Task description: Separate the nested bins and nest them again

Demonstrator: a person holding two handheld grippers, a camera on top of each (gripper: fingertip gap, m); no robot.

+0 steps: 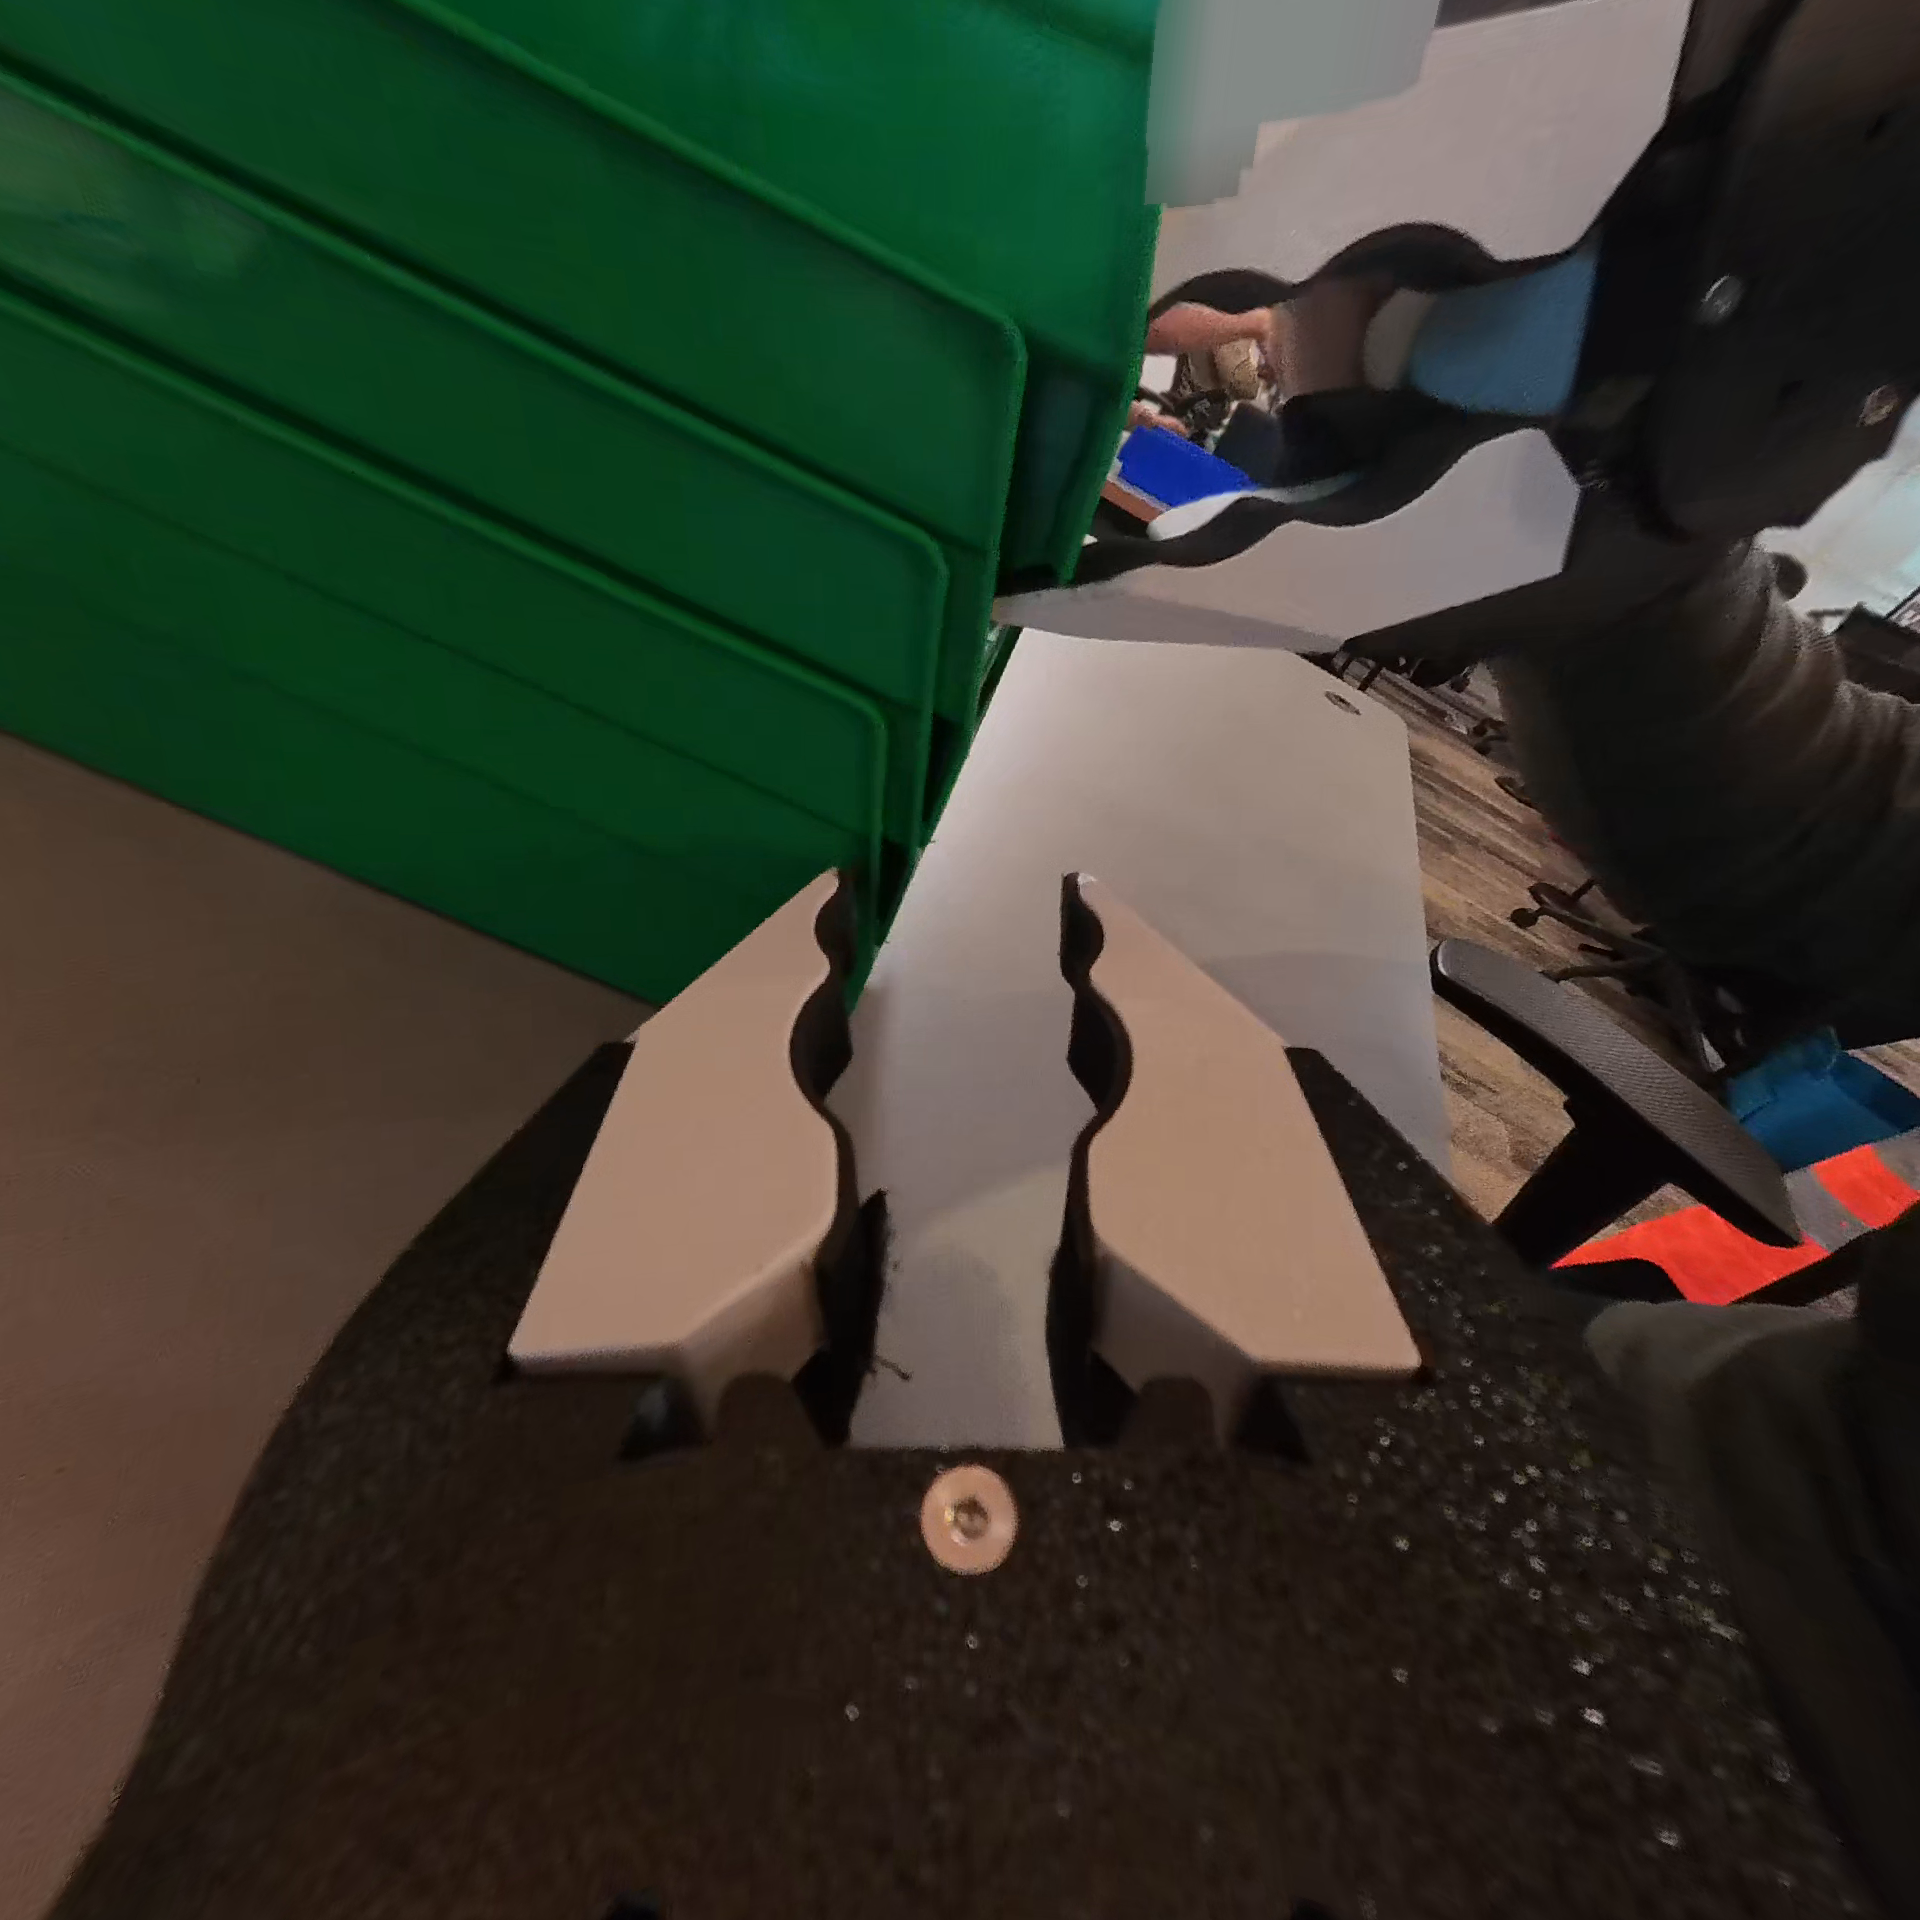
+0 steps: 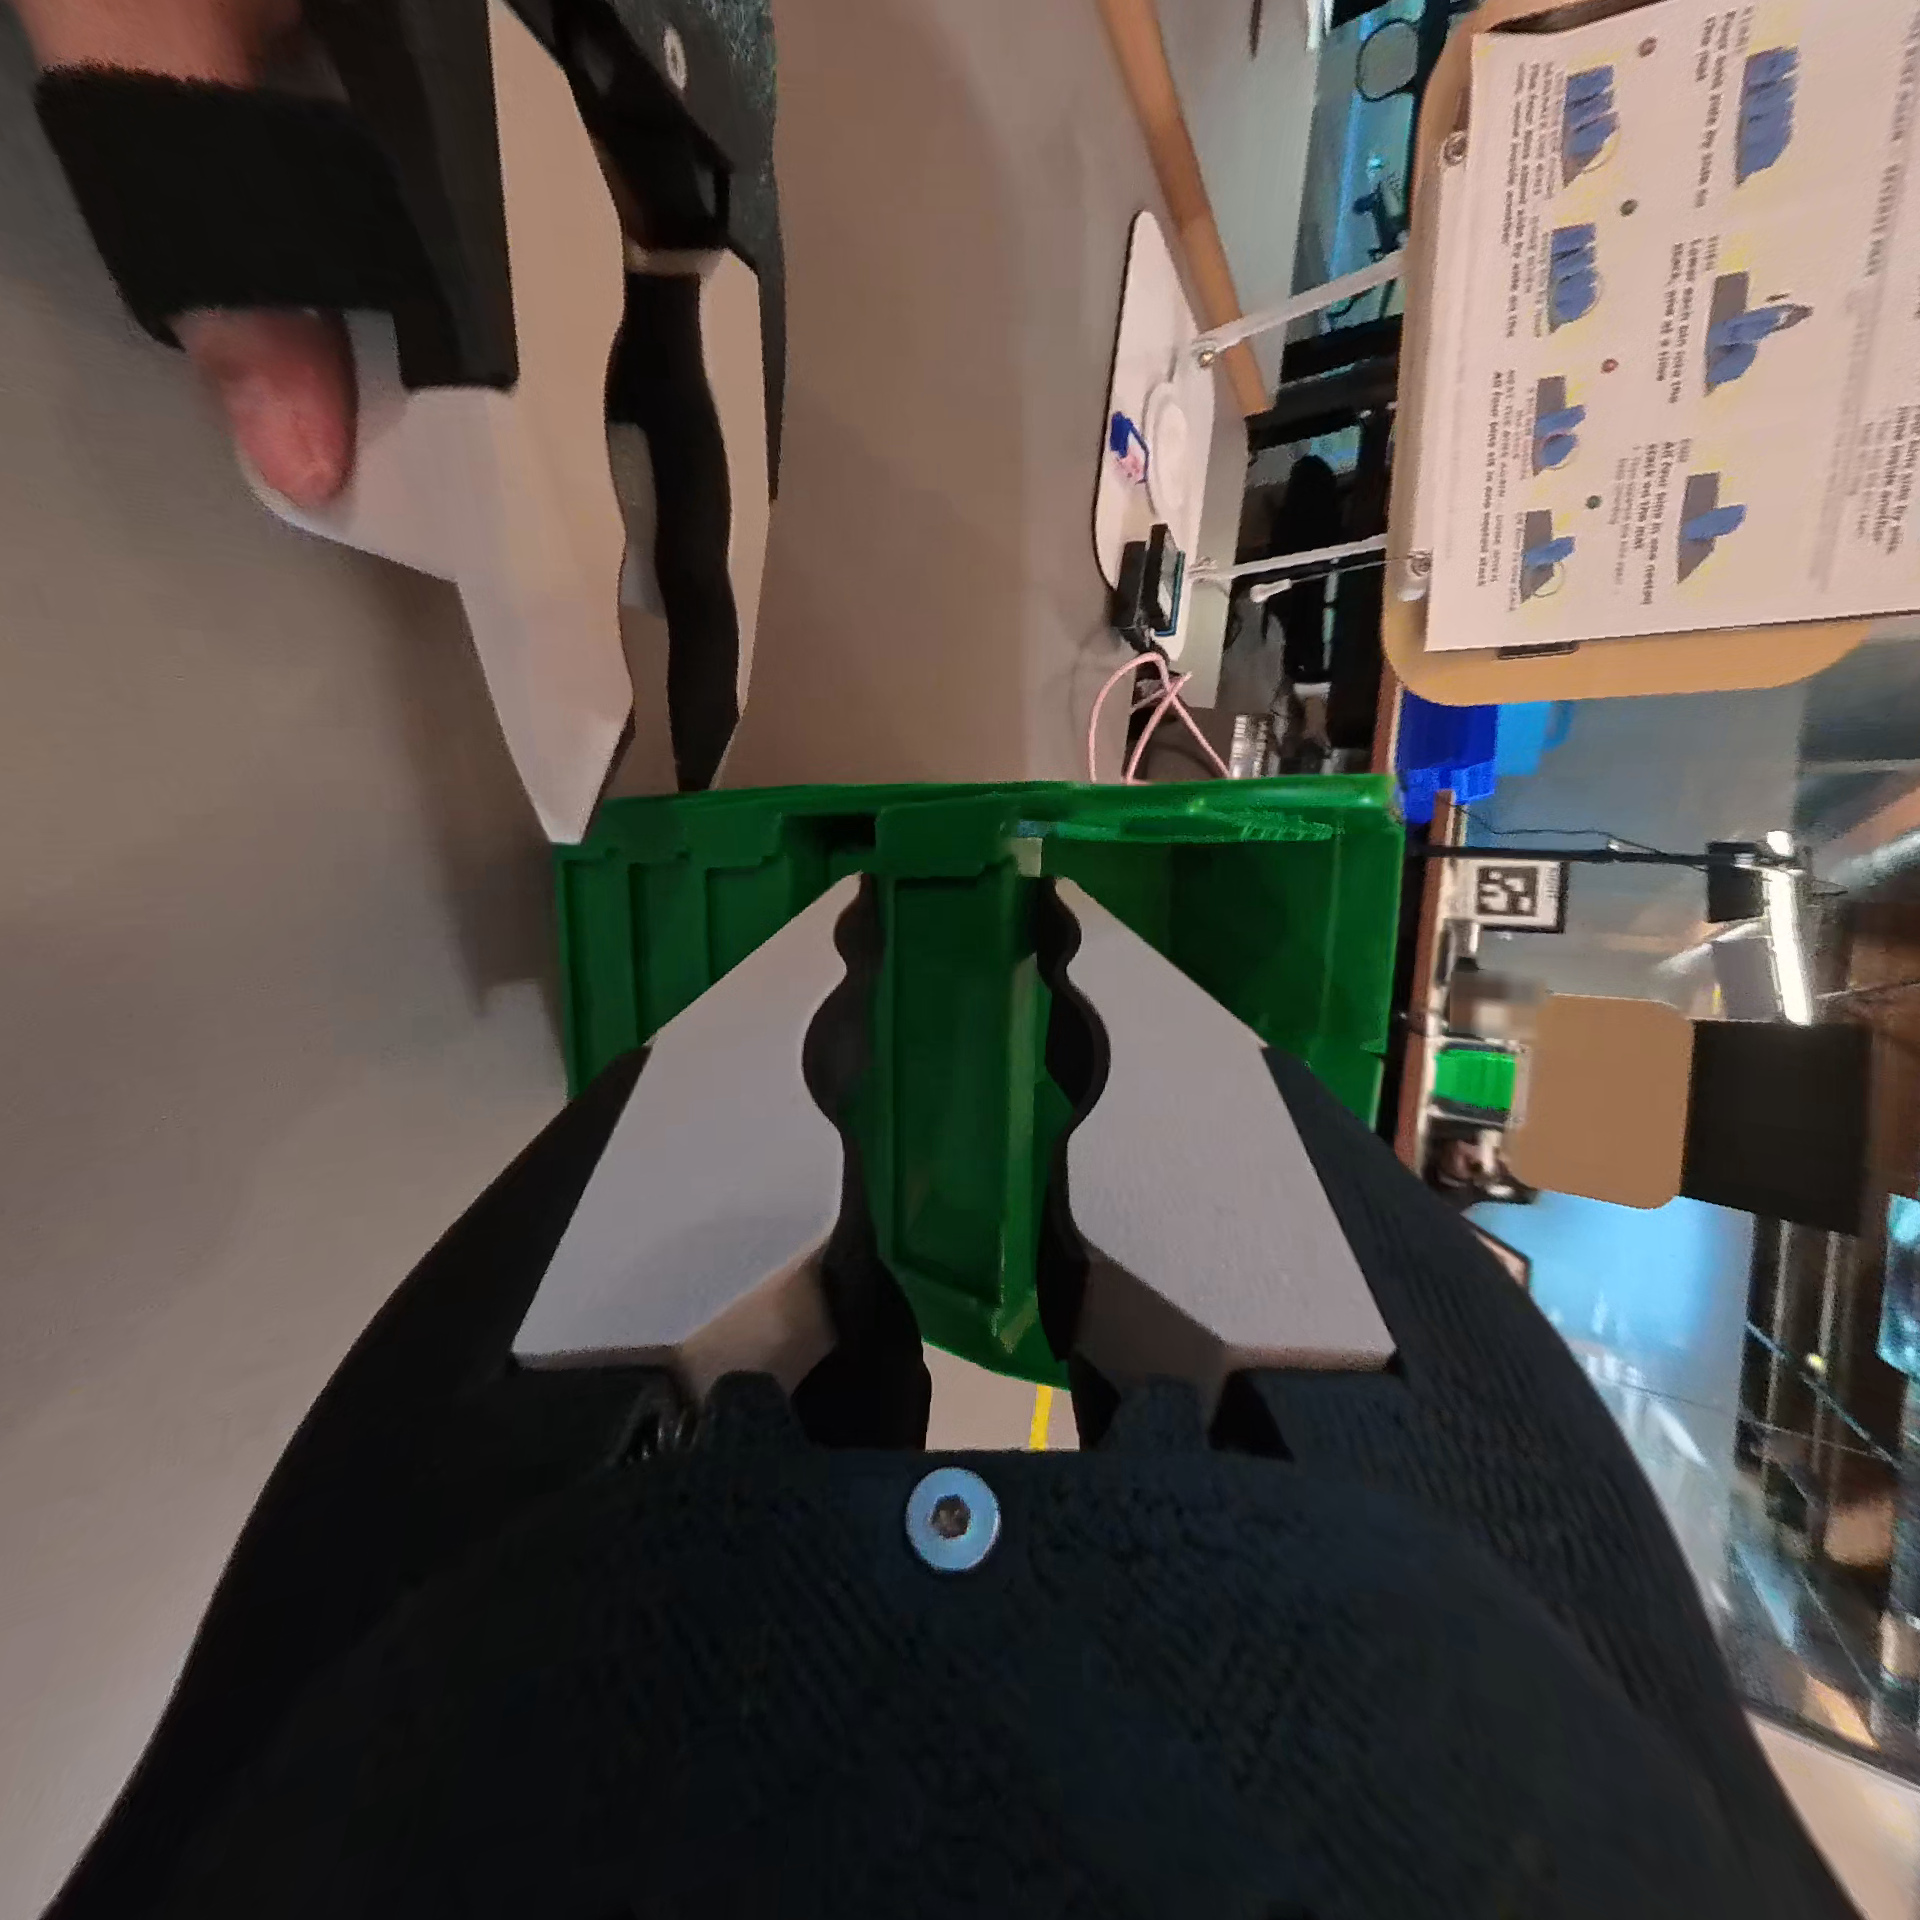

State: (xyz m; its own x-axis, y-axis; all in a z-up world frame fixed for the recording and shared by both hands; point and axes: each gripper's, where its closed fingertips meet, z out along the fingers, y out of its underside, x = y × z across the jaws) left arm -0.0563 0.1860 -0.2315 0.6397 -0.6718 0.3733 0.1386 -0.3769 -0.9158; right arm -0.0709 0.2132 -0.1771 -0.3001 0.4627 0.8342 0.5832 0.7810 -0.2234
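Bins: the green bins (image 1: 499,436) are sitting nested together, tilted up off the beige bench (image 1: 208,1039); several stepped rims are showing in the left wrist view.
Right claw: the right claw (image 2: 951,904) is clamping the wall of one bin, apparently the innermost.
Left claw: the left claw (image 1: 951,894) is hovering with a moderate gap, holding nothing, one finger just beside the stack's lower corner.
Progress: separation looks to be only starting; no bin is standing free yet.
Left to do: pulling each bin out, then nesting them again.
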